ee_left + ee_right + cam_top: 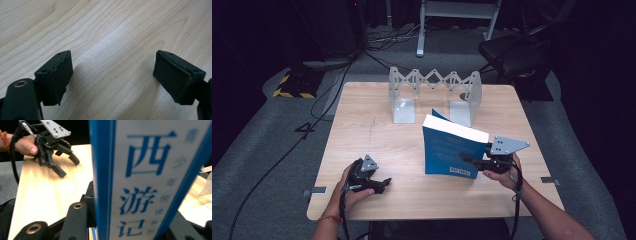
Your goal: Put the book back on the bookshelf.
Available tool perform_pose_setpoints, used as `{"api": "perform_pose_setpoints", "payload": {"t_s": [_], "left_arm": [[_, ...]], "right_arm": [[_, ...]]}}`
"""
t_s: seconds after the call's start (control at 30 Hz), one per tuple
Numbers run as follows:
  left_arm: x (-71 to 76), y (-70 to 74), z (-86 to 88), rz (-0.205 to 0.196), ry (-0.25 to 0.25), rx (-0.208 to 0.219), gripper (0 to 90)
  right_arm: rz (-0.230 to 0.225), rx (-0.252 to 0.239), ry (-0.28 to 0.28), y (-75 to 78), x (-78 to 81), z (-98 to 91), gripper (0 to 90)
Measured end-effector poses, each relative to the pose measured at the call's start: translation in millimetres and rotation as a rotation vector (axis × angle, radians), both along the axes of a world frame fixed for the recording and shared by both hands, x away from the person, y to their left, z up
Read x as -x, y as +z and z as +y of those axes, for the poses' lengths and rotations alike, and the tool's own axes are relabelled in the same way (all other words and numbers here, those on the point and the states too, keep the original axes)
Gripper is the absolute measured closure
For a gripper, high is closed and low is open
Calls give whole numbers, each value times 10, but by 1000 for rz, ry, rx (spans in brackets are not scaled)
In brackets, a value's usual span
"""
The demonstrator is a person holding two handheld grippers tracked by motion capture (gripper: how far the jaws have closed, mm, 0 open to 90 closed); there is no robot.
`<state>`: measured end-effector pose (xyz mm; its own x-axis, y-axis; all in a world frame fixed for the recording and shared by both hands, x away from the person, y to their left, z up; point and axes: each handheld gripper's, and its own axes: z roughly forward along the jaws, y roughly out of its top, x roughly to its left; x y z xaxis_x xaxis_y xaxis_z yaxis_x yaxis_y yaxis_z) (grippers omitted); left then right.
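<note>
Wooden table [377, 135]: right gripper [473, 162] clamps upright blue book [451, 150]; left gripper [382, 184] empty.

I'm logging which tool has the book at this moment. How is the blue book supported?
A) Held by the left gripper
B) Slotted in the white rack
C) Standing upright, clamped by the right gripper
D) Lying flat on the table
C: the blue book stands upright on the table, its spine clamped in the right gripper.

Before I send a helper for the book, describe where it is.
On the wooden table, in front of the white folding rack, the blue book stands upright, clamped by the right gripper. It is the table's one blue thing.
</note>
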<state>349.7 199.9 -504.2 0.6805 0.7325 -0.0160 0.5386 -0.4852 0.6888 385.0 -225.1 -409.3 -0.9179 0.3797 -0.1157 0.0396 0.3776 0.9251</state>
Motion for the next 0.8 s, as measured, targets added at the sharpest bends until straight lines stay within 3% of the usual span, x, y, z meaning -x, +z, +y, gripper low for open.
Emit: {"api": "perform_pose_setpoints", "payload": {"t_s": [0.3, 0.43, 0.73, 0.8], "left_arm": [[-6, 0, -2, 3, -9, 4, 159], [-7, 1, -1, 2, -10, 2, 159], [-14, 1, -1, 4, -27, 4, 159], [-15, 0, -2, 4, -28, 5, 159]], "right_arm": [[-5, 23, -52, 93, -203, 38, 621], [-1, 28, -95, 179, -331, 35, 621], [-51, 107, -223, 397, -665, 28, 622], [-50, 108, -231, 404, -688, 25, 621]]}}
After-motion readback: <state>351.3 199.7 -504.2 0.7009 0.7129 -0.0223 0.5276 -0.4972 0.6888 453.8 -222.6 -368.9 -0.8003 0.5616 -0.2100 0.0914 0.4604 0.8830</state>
